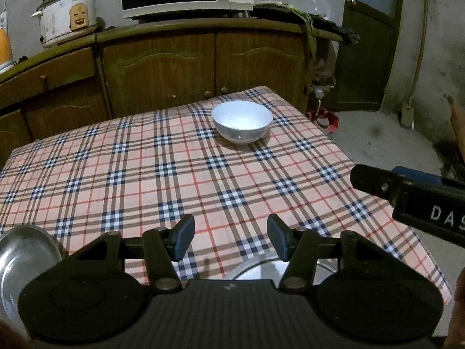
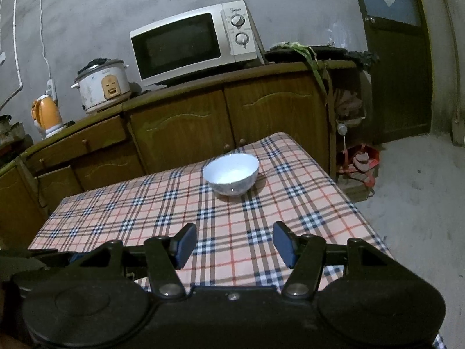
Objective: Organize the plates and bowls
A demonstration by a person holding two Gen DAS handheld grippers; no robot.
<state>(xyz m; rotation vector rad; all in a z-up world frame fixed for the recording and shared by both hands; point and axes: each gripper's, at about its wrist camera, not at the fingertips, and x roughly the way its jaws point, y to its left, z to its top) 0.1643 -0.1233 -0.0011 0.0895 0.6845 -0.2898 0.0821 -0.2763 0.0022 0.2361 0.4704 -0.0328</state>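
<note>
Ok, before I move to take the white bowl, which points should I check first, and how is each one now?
1. Right gripper empty, jaws apart: ok.
2. Left gripper empty, jaws apart: ok.
3. White bowl upright on the checked cloth, nothing in it: ok.
4. Path from the right gripper to the bowl free of things: ok.
5. Metal plate at the near left edge, another metal dish under the left gripper: whether they sit steady, cannot tell.
6. Bowl far enough from the cloth's far edge to grip safely: seems ok.
</note>
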